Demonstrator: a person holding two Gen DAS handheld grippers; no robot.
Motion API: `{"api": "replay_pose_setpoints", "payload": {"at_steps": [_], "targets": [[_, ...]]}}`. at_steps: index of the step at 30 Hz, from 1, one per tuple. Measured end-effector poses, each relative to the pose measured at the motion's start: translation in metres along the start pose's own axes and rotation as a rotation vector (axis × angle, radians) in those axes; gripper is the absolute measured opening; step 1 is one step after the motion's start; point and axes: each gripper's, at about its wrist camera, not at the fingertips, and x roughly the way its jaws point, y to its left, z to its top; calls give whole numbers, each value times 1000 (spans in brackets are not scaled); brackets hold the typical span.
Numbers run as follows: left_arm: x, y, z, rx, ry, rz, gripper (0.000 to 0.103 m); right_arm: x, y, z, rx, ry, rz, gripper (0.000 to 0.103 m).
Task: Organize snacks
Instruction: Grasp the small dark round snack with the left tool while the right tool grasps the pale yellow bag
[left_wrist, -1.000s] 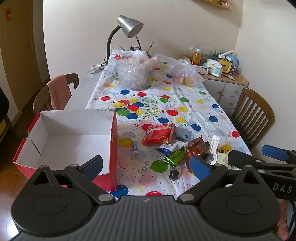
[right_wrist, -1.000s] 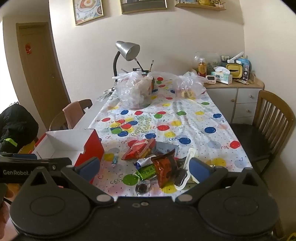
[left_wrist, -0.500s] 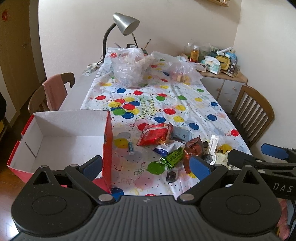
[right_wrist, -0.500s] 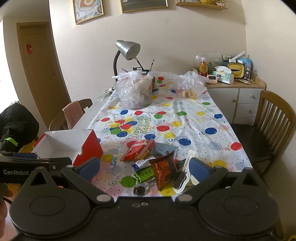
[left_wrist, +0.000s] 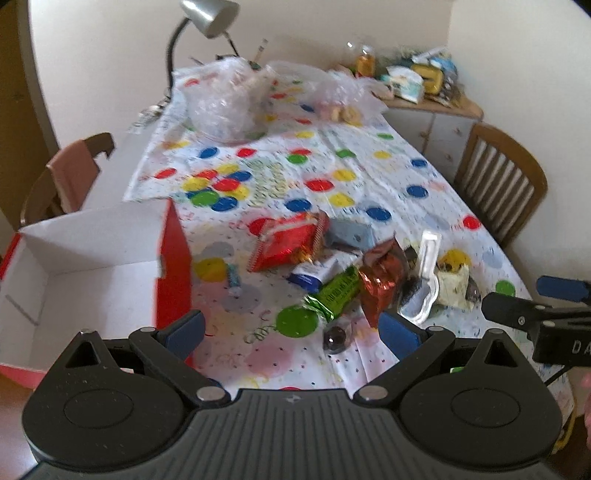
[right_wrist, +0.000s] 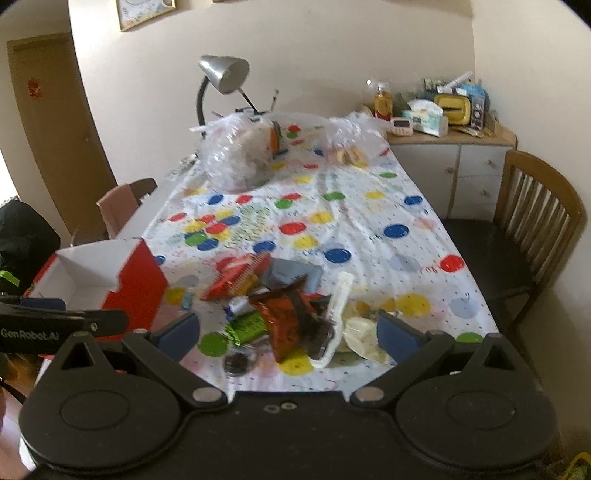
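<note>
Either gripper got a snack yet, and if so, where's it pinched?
Nothing is held. The left gripper and right gripper are both open and empty above the snack pile, apart from every packet.

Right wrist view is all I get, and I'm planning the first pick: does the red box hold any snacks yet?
Observer: No. The left wrist view looks into the red box: bare white floor, nothing inside.
Operator: Is the left hand-held gripper open? I only see its side.
Observer: Yes. The left hand-held gripper is wide open with nothing between its fingers, pointing at the snack pile.
</note>
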Motion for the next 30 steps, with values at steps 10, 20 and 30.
{"api": "replay_pose_setpoints", "payload": {"at_steps": [10,20,30], "targets": [[61,-21,-10,54,78,18,101,47,-41,-22,-48,156,-56,98],[98,-29,-14,36,139,13,100,90,-60,-18,-218,172,24,85],[129,-39,-21,55,195,43,83,126,-42,-26,-540,223,165,74]]}}
